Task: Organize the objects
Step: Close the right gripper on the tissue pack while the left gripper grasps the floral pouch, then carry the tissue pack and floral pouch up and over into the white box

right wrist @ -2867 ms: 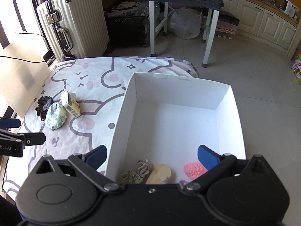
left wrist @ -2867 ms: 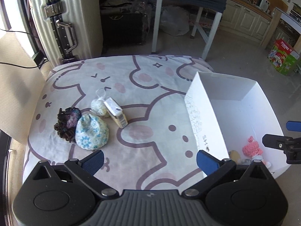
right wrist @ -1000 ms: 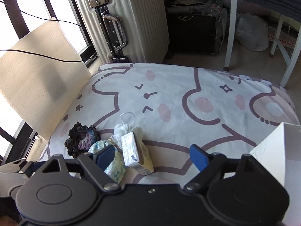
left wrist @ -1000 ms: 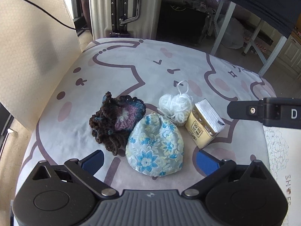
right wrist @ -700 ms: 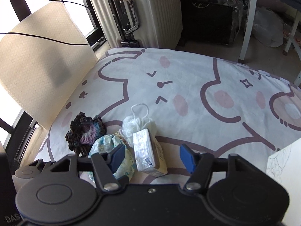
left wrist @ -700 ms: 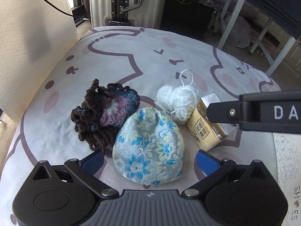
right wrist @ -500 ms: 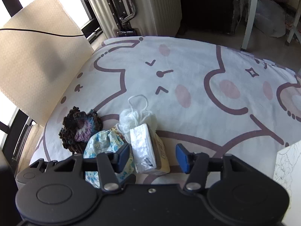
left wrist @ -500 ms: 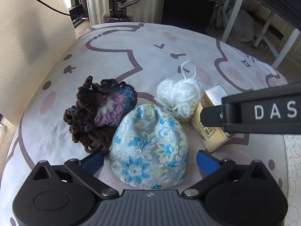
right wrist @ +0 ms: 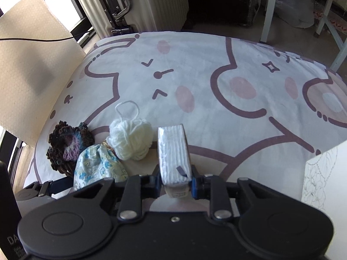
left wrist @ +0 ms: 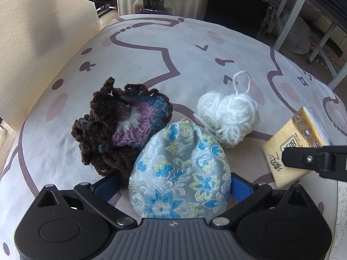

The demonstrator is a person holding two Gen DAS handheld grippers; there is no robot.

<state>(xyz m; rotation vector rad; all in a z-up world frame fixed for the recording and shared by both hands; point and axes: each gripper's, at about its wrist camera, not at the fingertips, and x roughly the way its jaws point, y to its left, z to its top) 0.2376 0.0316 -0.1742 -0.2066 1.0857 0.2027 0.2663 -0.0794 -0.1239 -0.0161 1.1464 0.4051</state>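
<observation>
Lived-in home, likely bedroom or living area. Cartoon-cat print sheet (right wrist: 216,49) covers soft surface. Ribbed white suitcase (right wrist: 138,2) stands behind it, beside window (right wrist: 65,2). White table legs (right wrist: 267,8) on tiled floor, plastic bag (right wrist: 297,2) beyond. Yarn ball (left wrist: 229,114), crochet piece (left wrist: 117,125), floral pouch (left wrist: 180,173) on sheet.

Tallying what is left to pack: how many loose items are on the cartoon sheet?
4: brown-purple crochet piece leftmost, blue floral pouch beside it, white yarn ball behind, yellow tissue pack rightmost.
</observation>
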